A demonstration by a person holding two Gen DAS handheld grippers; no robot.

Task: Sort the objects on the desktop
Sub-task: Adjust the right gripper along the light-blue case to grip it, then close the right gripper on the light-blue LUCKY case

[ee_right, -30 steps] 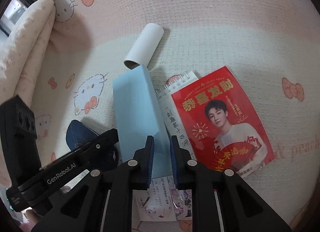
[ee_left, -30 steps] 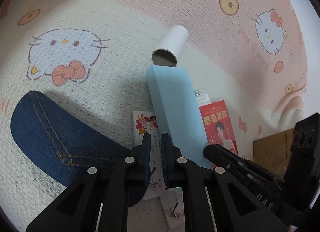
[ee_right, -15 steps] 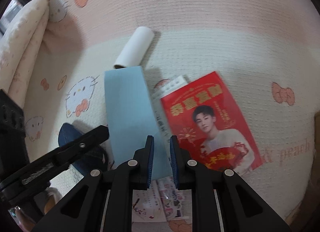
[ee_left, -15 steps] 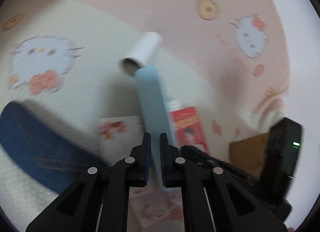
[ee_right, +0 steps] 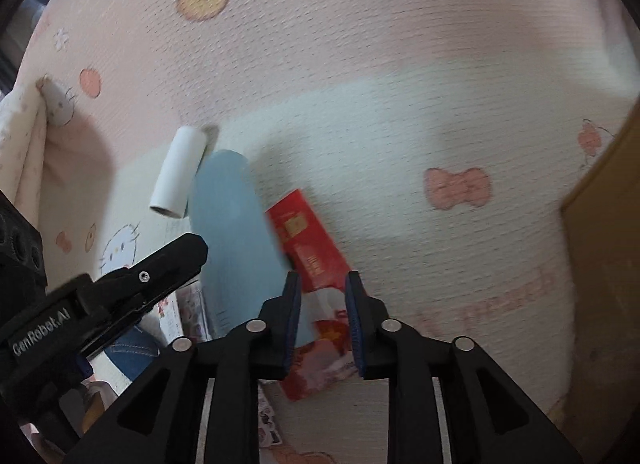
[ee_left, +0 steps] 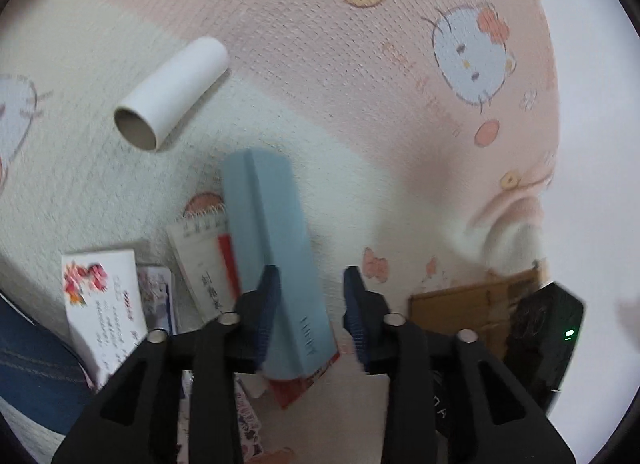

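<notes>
Both tools have just let go at once. The left hand-held gripper, whose pads were pressed together a second ago, now has its jaws opening, with the long pale-blue rectangular box lying between and under them, its near end close to the left pad; no pad visibly presses on it. The right hand-held gripper is opening too, spread above the glossy red printed card, which sits between and beyond its tips.

The blue box, earlier reaching up to the white cardboard tube, now lies apart from it in the left view, the tube off to the upper left of the left tool. The small spiral-bound notepad shows just left of the box, where before the box covered it, so the box and card have shifted across the pink cartoon-print blanket.

My reading: this is a release or a regrip, and nothing is sorted yet; the brown cardboard box, to the right of the left tool, looks like a possible destination.
</notes>
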